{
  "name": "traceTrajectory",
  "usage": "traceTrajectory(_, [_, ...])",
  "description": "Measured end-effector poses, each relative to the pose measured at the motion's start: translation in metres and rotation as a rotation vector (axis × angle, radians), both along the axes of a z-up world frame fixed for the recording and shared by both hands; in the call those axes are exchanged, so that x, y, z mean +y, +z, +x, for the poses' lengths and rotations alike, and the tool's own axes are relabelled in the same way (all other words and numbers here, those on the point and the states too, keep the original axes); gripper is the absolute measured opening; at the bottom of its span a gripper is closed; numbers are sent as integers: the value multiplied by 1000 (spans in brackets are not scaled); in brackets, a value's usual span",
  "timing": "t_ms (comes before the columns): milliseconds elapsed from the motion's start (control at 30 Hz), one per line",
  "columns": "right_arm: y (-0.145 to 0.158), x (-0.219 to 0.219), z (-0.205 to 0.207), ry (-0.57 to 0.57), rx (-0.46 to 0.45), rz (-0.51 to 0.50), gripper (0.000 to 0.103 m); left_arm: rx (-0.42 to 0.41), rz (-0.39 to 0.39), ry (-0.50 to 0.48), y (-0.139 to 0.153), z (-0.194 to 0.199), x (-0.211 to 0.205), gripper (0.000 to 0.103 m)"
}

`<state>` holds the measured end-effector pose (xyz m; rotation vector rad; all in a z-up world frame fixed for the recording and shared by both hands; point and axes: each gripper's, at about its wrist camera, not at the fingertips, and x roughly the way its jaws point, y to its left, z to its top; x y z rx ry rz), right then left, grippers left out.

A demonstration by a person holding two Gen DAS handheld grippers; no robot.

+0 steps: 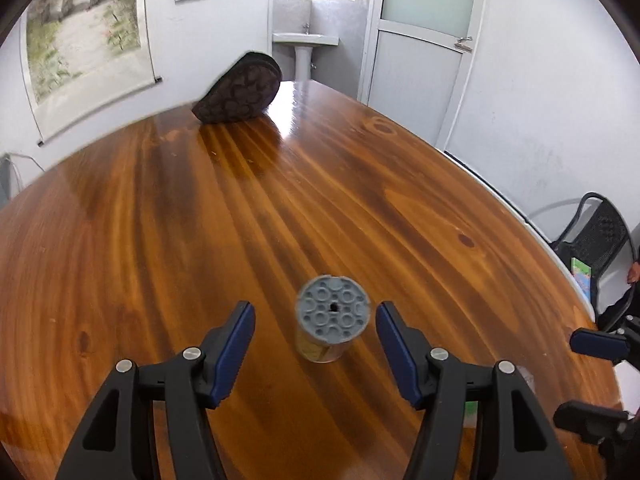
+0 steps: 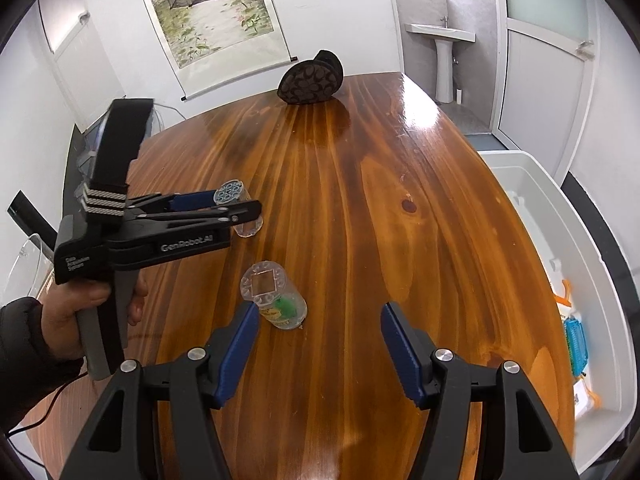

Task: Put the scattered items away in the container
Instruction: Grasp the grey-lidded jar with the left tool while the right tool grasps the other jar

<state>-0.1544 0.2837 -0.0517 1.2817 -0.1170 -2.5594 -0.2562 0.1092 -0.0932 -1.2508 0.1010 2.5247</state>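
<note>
A clear jar with a grey lid [image 1: 331, 316] stands on the wooden table [image 1: 280, 200], between the open fingers of my left gripper [image 1: 316, 340], which does not touch it. In the right wrist view that jar [image 2: 236, 210] is partly hidden behind the left gripper [image 2: 224, 208]. A second clear jar with a clear lid and green label [image 2: 276, 296] stands just left of and ahead of my right gripper [image 2: 318, 344], which is open and empty. A white plastic bin [image 2: 560, 240] sits off the table's right edge and holds several items.
A dark patterned pouch [image 1: 240, 90] [image 2: 310, 78] lies at the far end of the table. A black chair [image 1: 596, 236] stands beyond the right edge. The right gripper [image 1: 600, 344] shows at the right of the left wrist view.
</note>
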Motion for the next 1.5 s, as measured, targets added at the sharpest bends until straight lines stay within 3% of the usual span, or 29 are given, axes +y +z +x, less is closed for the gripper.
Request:
traceTrajectory(33, [0, 0, -1, -2, -1, -2, 64, 5, -5, 7, -1, 0, 1, 62])
traceTrajectory(167, [0, -1, -2, -7, -2, -8, 64, 5, -3, 27, -5, -1, 0, 33])
traceTrajectory(200, [0, -1, -2, -8, -2, -4, 64, 9, -4, 25, -5, 1, -1, 32])
traceTrajectory(600, [-8, -24, 9, 73, 27, 1, 64, 40, 2, 55, 6, 44, -22, 32])
traceTrajectory(1033, [-26, -38, -7, 72, 22, 54, 63, 15, -25, 191, -2, 91, -54, 32])
traceTrajectory(1167, [-32, -39, -13, 56, 11, 56, 58, 13, -31, 232, -3, 104, -62, 32])
traceTrajectory(1367, [-37, -41, -17, 46, 3, 63, 38, 13, -40, 269, -4, 116, -68, 32])
traceTrajectory(1500, [-40, -44, -15, 46, 7, 66, 34, 14, -46, 288, -5, 122, -72, 32])
